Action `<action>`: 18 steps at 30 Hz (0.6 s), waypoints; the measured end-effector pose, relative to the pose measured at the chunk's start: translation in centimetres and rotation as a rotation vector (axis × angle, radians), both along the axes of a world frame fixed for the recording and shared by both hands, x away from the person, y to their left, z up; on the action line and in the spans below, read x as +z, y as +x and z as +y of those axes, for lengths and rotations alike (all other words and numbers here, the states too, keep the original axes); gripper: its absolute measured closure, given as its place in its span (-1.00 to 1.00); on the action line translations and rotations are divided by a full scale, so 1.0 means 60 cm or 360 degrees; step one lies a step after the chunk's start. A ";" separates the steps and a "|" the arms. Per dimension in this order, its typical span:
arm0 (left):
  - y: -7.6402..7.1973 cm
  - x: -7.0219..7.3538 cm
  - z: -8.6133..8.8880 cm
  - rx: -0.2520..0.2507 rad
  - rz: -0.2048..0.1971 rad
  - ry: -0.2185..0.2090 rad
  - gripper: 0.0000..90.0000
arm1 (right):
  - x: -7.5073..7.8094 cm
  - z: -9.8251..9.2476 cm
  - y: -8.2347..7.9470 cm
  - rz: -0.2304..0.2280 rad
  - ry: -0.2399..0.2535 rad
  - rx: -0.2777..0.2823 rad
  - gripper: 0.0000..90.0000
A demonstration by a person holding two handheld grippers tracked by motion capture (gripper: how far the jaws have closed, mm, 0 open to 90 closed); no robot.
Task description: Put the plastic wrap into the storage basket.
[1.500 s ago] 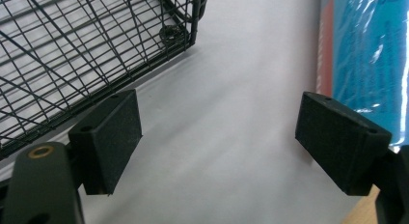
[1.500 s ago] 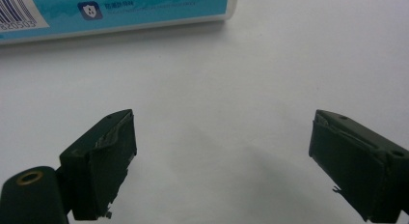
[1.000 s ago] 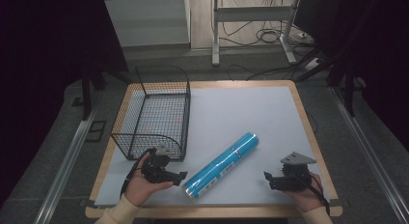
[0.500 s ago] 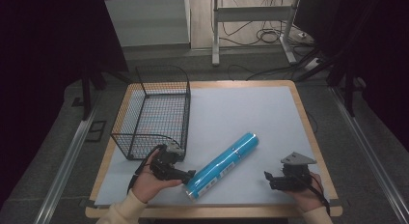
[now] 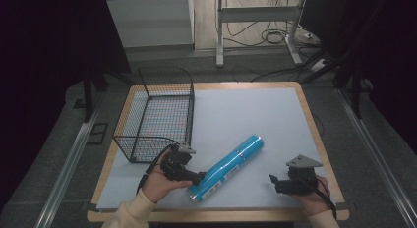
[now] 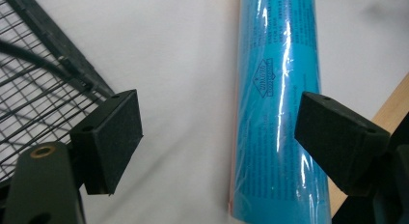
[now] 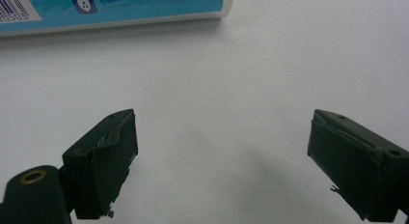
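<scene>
Blue tube (image 5: 227,167) lies on the white surface (image 5: 246,115), slanting from 7 o'clock up toward 1 o'clock, just right of the wire basket (image 5: 155,115). Left hand-held gripper (image 5: 196,178) sits at the tube's lower end, its 2 jaws spread wide with the tube between them. Right hand-held gripper (image 5: 273,183), at 5 o'clock, is also spread wide and holds nothing, well apart from the tube.

The blue roll (image 7: 111,7) shows barcode digits ending "0503"; its other print is too small to read.
</scene>
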State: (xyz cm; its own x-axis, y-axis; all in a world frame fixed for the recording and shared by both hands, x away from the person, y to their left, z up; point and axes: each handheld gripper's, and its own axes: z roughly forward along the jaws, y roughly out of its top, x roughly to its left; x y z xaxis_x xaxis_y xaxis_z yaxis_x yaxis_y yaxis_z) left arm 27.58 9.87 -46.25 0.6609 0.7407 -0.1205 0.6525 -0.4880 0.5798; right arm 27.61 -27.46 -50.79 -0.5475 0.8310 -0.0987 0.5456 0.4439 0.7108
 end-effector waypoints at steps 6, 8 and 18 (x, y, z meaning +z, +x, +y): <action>0.004 0.002 -0.008 -0.0019 0.0003 0.0018 -0.64 | 0.000 0.000 0.000 0.0002 0.0000 -0.0004 -0.76; 0.006 0.002 -0.011 -0.0028 0.0005 0.0023 -0.64 | 0.000 0.000 0.000 0.0001 -0.0002 -0.0002 -0.76; 0.016 0.009 -0.035 -0.0065 0.0002 0.0052 -0.65 | -0.001 0.001 0.000 0.0003 -0.0005 -0.0002 -0.76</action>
State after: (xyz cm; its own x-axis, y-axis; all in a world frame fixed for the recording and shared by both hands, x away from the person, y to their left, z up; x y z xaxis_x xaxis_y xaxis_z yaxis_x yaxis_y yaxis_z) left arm 28.52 7.79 -45.69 0.6905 0.7167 -0.0977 0.6325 -0.5328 0.5621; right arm 27.64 -27.41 -50.84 -0.5468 0.8312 -0.1002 0.5471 0.4454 0.7087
